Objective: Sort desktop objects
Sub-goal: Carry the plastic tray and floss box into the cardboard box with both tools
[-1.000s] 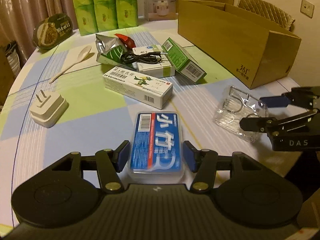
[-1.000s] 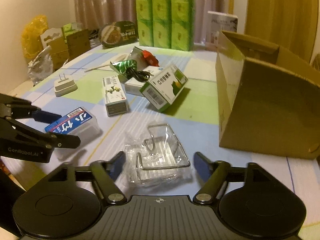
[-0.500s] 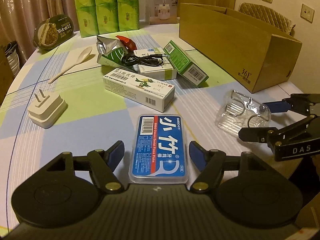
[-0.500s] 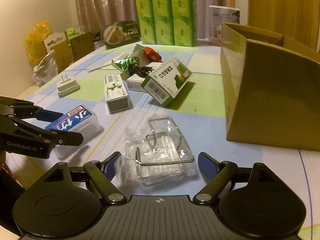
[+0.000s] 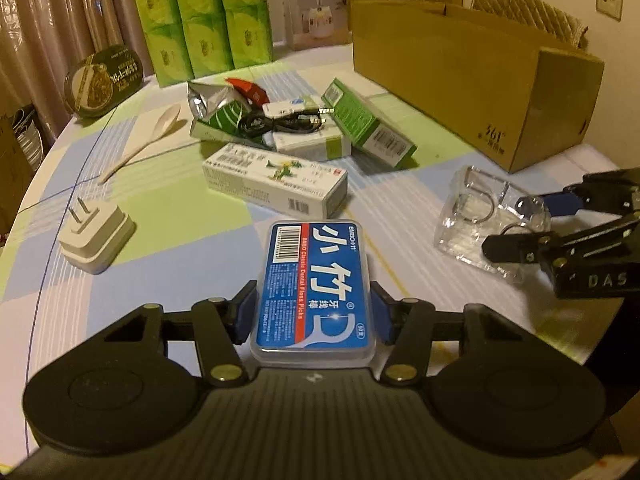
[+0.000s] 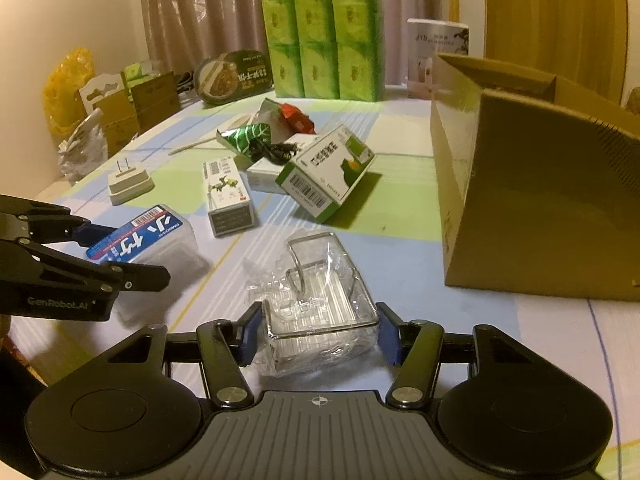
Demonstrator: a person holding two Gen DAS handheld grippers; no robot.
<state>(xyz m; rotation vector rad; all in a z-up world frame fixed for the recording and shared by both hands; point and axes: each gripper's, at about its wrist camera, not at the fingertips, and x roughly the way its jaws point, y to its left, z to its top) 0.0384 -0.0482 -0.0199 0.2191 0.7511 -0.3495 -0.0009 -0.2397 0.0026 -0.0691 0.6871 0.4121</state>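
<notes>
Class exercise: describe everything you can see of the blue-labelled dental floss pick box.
The floss pick box is a flat, clear plastic case with rounded corners and a blue label bearing white characters, a red stripe and a barcode. It lies flat, lid closed, on the checked tablecloth. The left gripper has just been closing; its blue pads meet the box's long sides.

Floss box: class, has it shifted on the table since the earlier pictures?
Cannot tell. The floss box keeps about its earlier gap from the white carton, while the left gripper has just closed around it.
</notes>
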